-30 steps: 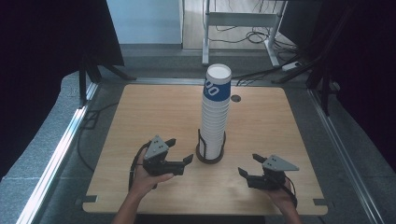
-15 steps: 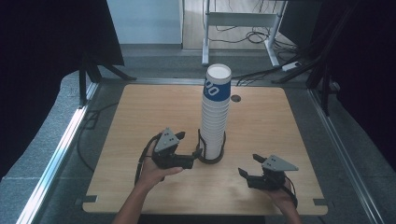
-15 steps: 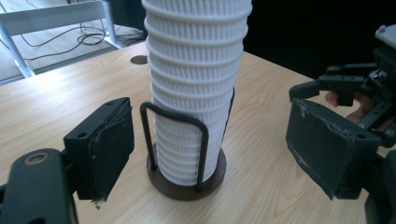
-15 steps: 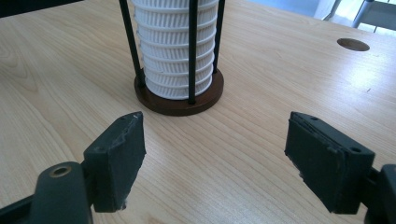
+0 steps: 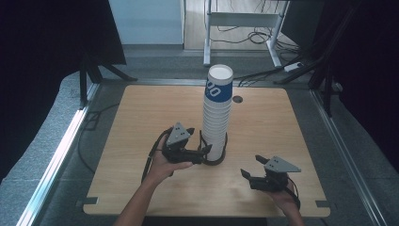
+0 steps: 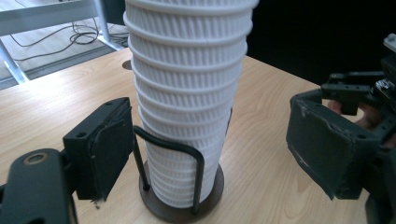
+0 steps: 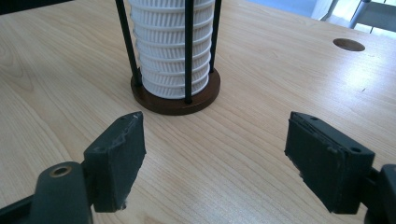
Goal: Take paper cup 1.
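A wooden worktop (image 5: 141, 122) carries a round brown stand (image 5: 217, 159) with stacked white cups (image 5: 217, 113), nearer its front edge, midway across.

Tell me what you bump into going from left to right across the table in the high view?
Left gripper → stack of paper cups in its wire holder → right gripper.

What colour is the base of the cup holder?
Dark brown base, clearest in the right gripper view.
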`<state>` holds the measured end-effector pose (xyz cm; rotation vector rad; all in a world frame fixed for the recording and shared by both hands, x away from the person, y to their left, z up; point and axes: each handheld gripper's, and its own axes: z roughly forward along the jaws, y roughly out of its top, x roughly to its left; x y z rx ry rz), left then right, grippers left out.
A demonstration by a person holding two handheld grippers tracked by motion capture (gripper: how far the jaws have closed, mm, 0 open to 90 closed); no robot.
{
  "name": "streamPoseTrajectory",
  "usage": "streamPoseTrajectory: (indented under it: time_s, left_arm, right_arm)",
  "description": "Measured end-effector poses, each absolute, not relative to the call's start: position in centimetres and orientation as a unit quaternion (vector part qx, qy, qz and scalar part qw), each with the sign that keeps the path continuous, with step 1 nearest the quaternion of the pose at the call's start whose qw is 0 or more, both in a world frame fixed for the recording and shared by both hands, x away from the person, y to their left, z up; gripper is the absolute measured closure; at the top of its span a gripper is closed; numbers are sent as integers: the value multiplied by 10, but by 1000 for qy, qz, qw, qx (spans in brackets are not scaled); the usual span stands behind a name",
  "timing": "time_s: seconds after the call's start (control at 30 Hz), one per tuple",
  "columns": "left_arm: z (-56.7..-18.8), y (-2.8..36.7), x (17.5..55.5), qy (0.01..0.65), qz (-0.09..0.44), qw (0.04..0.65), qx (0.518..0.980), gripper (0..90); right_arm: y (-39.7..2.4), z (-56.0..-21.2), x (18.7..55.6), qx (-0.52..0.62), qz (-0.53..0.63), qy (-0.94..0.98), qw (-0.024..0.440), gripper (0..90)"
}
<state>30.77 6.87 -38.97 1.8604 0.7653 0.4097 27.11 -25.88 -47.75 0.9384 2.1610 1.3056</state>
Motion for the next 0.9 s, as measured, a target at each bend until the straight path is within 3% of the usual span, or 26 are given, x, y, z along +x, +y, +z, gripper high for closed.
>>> streamPoseTrajectory:
  time_s: [0.9]
  left_arm:
    - [-379, 48, 335, 298, 169, 524, 780, 114]
  right_arm:
    - [-261, -478, 272, 339, 472, 781, 229, 201]
